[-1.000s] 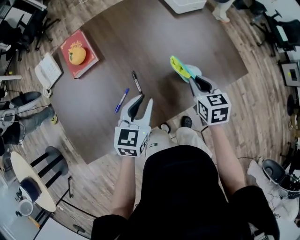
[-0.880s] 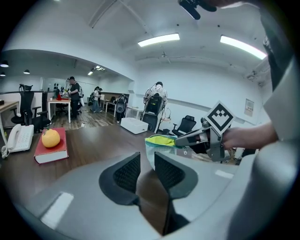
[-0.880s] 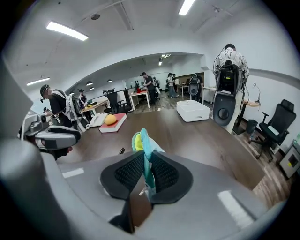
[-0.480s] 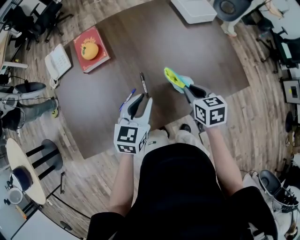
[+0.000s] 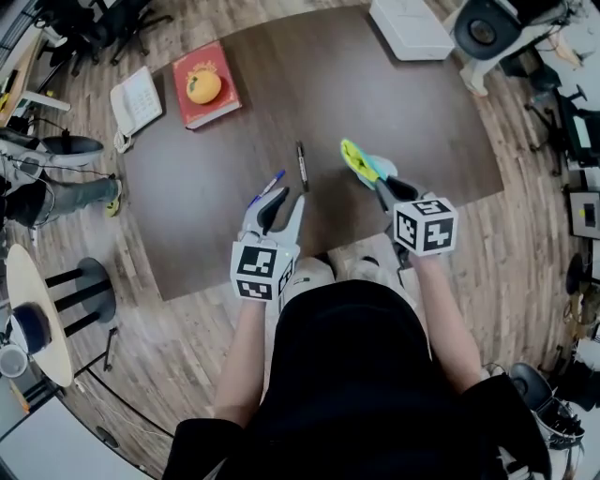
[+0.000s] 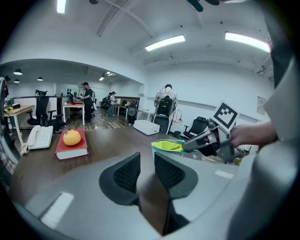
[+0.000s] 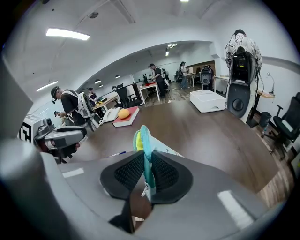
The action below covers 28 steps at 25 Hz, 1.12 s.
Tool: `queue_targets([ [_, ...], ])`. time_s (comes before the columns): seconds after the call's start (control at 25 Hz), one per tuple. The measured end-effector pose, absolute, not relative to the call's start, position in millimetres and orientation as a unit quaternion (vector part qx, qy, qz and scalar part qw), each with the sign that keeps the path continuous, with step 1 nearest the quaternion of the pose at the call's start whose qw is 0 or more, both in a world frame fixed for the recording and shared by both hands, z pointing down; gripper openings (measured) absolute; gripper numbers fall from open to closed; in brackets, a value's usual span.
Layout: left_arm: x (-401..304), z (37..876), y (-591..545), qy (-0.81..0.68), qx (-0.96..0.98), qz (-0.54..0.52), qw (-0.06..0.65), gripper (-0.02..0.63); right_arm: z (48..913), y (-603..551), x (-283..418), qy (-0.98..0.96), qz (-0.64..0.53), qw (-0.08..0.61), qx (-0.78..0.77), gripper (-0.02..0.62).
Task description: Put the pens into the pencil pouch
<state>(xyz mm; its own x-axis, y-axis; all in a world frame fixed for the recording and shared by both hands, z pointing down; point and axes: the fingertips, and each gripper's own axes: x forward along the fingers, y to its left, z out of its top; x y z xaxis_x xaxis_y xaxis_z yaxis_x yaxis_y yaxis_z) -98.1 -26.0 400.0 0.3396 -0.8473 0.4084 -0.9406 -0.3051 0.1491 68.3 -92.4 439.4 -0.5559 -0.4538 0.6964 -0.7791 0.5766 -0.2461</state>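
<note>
Left gripper now sits closer to the blue pen than a second ago. Its tips are at the pen's near end, where before the pen lay off to its left. Pouch has also come in toward the black pen, carried by the right gripper, and the gap between pouch and pen is clearly smaller.

Left jaws: apart, nothing between the pads, only bare table showing through the gap. From overhead I cannot tell whether the tips touch the blue pen or hover just short of it.

Right jaws: clamped on the pouch's teal rim, pads pressing it from both sides. Pouch is yellow-green and sticks out beyond the jaws toward the middle of the table.

Both pens lie on the table, outside the pouch. Black pen points away from the person and lies between blue pen and pouch. Blue pen is slanted, just left of the black one and nearer the person.

Far left: red book with an orange on top, white phone just left of it. White box at the far edge.
</note>
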Motion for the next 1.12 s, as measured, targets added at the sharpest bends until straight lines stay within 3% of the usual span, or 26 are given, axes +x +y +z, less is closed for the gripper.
queue_targets([
  [1.12,-203,501,4,-0.631,0.721,0.167,0.234,0.094,443,-86,55,-0.840,0.249,0.311,0.368,0.058],
])
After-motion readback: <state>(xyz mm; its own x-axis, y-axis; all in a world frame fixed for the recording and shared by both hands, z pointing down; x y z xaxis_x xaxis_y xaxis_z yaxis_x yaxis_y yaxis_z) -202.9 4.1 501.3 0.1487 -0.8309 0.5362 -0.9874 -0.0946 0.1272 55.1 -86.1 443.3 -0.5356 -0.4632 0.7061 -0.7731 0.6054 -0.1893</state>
